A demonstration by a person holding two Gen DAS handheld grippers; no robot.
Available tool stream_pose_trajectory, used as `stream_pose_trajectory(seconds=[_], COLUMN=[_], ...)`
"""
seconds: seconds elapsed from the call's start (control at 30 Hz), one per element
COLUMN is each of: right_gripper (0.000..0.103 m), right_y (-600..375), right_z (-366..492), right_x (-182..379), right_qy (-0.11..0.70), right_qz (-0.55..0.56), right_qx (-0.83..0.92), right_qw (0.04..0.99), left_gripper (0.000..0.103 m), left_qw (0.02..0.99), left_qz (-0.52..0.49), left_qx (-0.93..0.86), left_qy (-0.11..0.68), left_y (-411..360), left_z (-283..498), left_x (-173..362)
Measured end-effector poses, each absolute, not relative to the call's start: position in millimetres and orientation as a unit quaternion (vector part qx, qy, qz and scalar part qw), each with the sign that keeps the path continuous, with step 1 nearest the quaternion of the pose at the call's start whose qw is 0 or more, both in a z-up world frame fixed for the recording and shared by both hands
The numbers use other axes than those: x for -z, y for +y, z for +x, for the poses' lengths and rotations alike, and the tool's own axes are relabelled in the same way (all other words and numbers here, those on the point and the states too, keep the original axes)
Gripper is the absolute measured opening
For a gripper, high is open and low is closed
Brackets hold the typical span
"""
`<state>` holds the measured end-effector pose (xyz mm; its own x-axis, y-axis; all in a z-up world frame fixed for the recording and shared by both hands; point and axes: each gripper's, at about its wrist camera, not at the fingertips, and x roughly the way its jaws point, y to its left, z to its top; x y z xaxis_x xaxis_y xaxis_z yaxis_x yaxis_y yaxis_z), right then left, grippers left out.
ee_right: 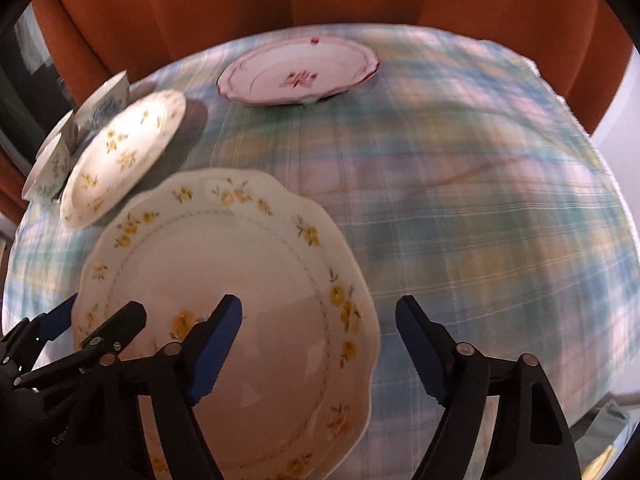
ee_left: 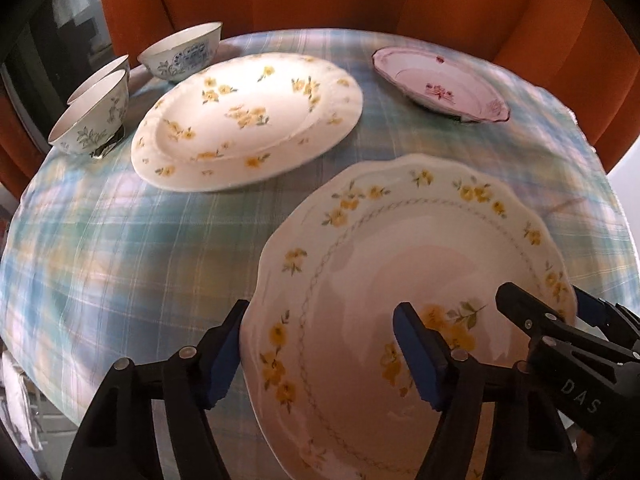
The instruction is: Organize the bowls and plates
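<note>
Two grippers are on the near plate, one at each side. In my left wrist view, the left gripper (ee_left: 318,354) has its blue pads apart and straddles the left rim of the scalloped plate (ee_left: 404,264) with yellow flowers: one finger sits outside the rim over the plaid tablecloth (ee_left: 120,240), the other over the plate's face. I see no pad pressing on the china. The right gripper (ee_left: 560,312) pokes in from the right edge, over the plate's far side. Beyond, a second yellow-flowered plate (ee_left: 248,120) lies flat, well apart from the pink-flowered plate (ee_left: 440,80) at the back right. Three blue-patterned bowls (ee_left: 182,52) cluster at the back left, just beside the second plate.

Now my right wrist view. The right gripper (ee_right: 318,352) also stands apart, one finger over the scalloped plate (ee_right: 224,264), the other outside its right rim above the cloth; nothing is clamped. The left gripper (ee_right: 100,316) shows at the lower left on the opposite rim. The pink-flowered plate (ee_right: 300,72) sits at the back, orange curtain (ee_right: 240,0) behind it.
</note>
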<state>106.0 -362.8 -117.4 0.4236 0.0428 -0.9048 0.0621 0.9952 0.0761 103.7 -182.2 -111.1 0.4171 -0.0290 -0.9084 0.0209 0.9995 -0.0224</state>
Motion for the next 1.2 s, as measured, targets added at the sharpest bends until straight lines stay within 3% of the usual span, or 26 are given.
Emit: stream_pose_trajectory(seconds=[0.17,0.77,1.2], right_gripper=[0.070,0.071,0.070], right_y=[-359.2,-341.5,-264.8], right_z=[113.4,111.8,92.9], right_x=[129.8,120.9,89.8], right_qy=[0.553,0.564,0.542], right_qz=[0.048,0.068,0.092], right_qx=[-0.016,0.030,0.101], right_qw=[0.832,0.823,0.829], left_gripper=[0.071,0.071,0.071], left_qw=[0.836,0.835,0.839], left_qz=[-0.017,0.003,0.022], left_qx=[0.003,0.052,0.110], left_qy=[0.548,0.548,0.532], left_y=[-182.6,-159.3,-74.8], left_z=[109.4,110.4,120.1], left_x=[115.3,101.4,81.0])
